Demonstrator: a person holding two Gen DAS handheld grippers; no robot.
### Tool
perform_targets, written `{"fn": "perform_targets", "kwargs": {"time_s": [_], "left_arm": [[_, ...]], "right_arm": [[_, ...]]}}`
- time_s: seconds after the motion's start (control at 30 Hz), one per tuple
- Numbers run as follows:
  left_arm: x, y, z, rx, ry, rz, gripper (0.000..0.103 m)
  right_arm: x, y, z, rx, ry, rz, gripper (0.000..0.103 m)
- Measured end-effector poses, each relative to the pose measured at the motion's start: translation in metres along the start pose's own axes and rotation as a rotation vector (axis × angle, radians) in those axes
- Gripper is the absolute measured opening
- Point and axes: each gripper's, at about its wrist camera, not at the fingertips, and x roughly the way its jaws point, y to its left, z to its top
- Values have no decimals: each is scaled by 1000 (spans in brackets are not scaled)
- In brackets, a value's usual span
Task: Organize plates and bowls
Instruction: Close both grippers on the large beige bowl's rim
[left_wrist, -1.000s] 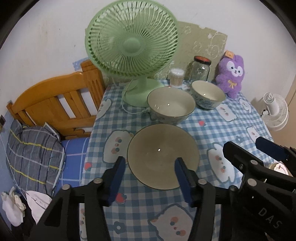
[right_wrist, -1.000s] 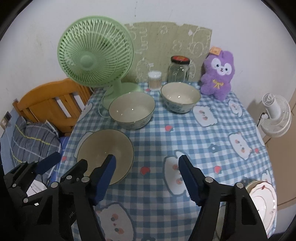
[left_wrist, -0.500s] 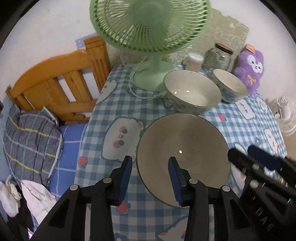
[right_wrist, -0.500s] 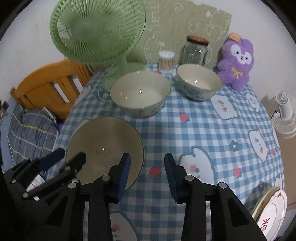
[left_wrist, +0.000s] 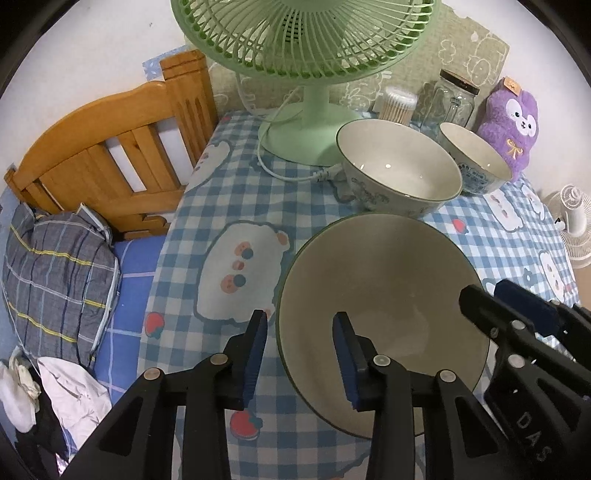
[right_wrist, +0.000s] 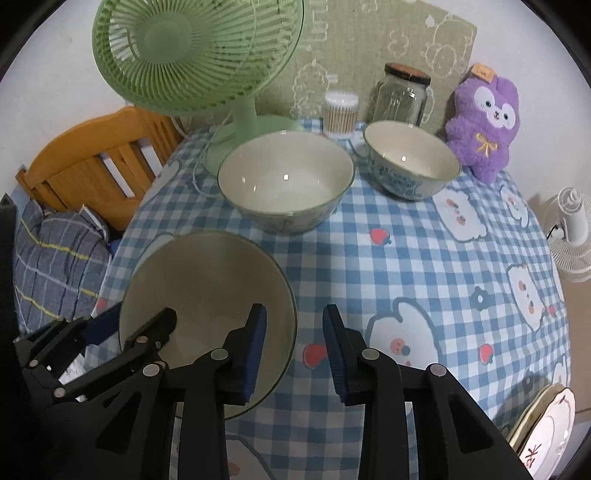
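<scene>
Both tongs have dropped closer to the worktop (right_wrist: 406, 258) since a second ago and narrowed, and the wide, shallow, pale green-rimmed bowl (left_wrist: 380, 295) now fills much more of each view. My left tongs (left_wrist: 299, 354) straddle its rim at 9 o'clock, one blue pad outside, the other over the inside; they are closing, with a gap either side of the rim, so nothing is pinched yet. My right tongs (right_wrist: 293, 339) do the same at the rim's 3 o'clock side, closing too, pads not yet pressing.

I read this as the start of a two-sided lift: the bowl sits on the blue checked cloth at the near left of the worktop, ready to be picked up once both pads bite.

Beyond it, toward 12 o'clock, stands the deeper cream ceramic bowl (right_wrist: 284, 184), then the smaller patterned bowl (right_wrist: 410, 166) at 1 o'clock. A stack of plates (right_wrist: 546, 428) shows at 4 o'clock, at the worktop's edge.
</scene>
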Motion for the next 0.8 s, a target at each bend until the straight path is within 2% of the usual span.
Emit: {"fn": "perform_targets", "kwargs": {"time_s": [0.13, 0.17, 0.23, 0.27, 0.4, 0.47, 0.67, 0.8], "left_arm": [[4, 0, 2, -9, 10, -1, 37], [4, 1, 2, -11, 10, -2, 33], [5, 1, 2, -12, 14, -8, 28], [6, 1, 2, -10, 17, -11, 24], [6, -1, 1, 11, 18, 9, 16], [6, 0, 1, 5, 18, 11, 12], [2, -6, 0, 48, 15, 29, 11], [0, -6, -1, 37, 30, 17, 9]], "right_arm": [[5, 0, 2, -6, 20, 16, 35], [7, -1, 2, -5, 24, 21, 35], [9, 0, 2, -2, 29, 31, 25], [10, 1, 2, -5, 33, 36, 16], [10, 0, 1, -2, 32, 28, 11], [11, -1, 1, 5, 33, 26, 10], [10, -3, -1, 13, 44, 11, 10], [8, -6, -4, 23, 56, 8, 10]]}}
